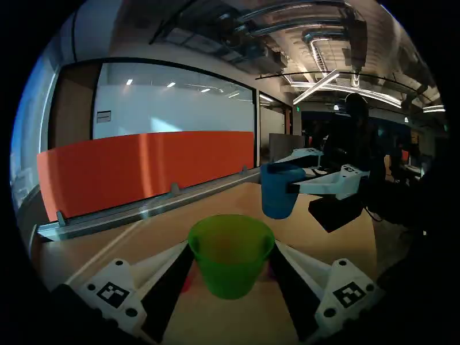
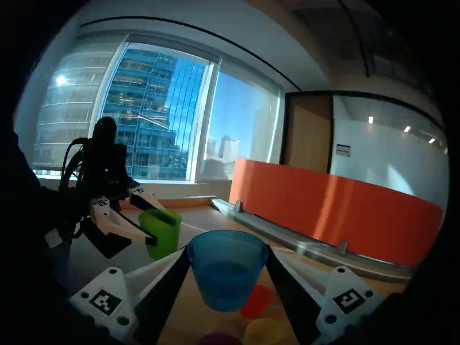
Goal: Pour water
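My left gripper (image 1: 231,265) is shut on a green cup (image 1: 231,253), held upright above the wooden table (image 1: 322,230). The right gripper view shows that green cup (image 2: 160,231) and the left gripper (image 2: 150,234) farther off on the left. My right gripper (image 2: 228,270) is shut on a blue cup (image 2: 226,269), upright, with water showing inside. In the left gripper view the blue cup (image 1: 278,190) hangs to the right of and beyond the green one, held by the right gripper (image 1: 290,185). The two cups are apart.
An orange partition (image 1: 144,167) with a metal rail (image 1: 149,207) runs along the table's far side. Small red (image 2: 256,300), yellow (image 2: 263,332) and purple (image 2: 219,339) cups lie on the table under the blue cup. Large windows (image 2: 155,115) stand behind.
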